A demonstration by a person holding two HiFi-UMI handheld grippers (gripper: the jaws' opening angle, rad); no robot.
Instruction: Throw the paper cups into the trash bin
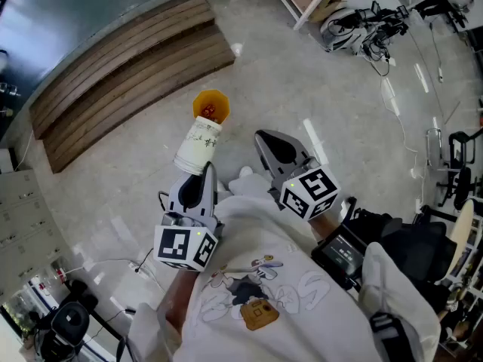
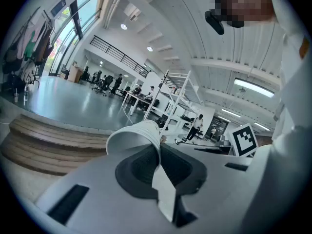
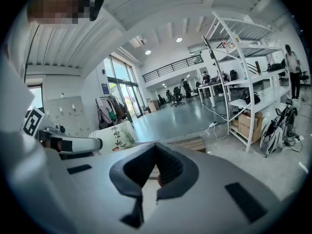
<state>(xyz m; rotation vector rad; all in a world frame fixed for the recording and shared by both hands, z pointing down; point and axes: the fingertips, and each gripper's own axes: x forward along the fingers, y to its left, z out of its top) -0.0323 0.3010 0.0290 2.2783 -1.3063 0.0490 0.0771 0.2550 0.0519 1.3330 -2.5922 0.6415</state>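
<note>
Clearly the carrying is in hand. The left tongs (image 1: pixel 202 173) are pinched narrow on one end of a white paper cup with dark printed characters (image 1: pixel 197 145). The cup sticks out ahead of the jaws, above the pale polished floor (image 1: pixel 317 89). In the left gripper view its thin wall is squeezed flat between the pads, with the curved edge bulging out to one side. The right tongs (image 1: pixel 266 138) hang just beside the left, jaws drawn together with nothing in them.

A small round orange trash bin (image 1: pixel 211 105) stands on the floor just beyond the cup, near the lower edge of the brown wooden steps (image 1: pixel 128 59). Something red lies inside it. From the head view the cup's far end overlaps the bin's near rim, but I cannot tell how high above it the cup hangs.

To drop it well, I would carry the whole body of the cup over the opening, not merely its tip, since the opening looks little wider than the cup. Tilting the free end downward and lowering it close should let the cup slide in without catching the rim or knocking the light bin over. Then the left jaws should open fully, so the crushed wall comes free cleanly. The right tongs need only hold clear.
</note>
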